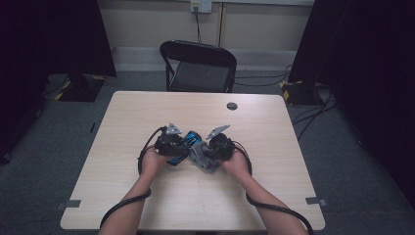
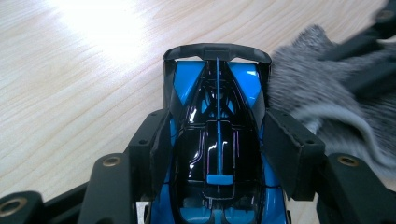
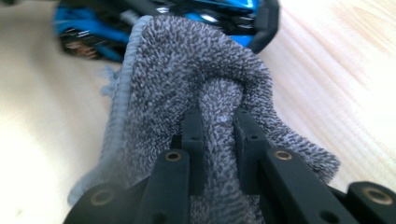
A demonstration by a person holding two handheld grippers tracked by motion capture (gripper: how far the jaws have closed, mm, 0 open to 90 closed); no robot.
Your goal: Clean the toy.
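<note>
While the glossy blue-and-black toy race car (image 2: 217,140) is clamped in the left claw (image 2: 217,154), a grey speckled terry cloth (image 3: 196,79) is pinched by the right claw (image 3: 218,135) above the pale wooden desk (image 1: 147,107).

A glossy blue and black toy race car (image 2: 218,140) is gripped at its flanks above the table, its black wing pointed away. A grey terry cloth (image 3: 187,79), bunched and pinched in a fold, is pressed against the car's side.
</note>
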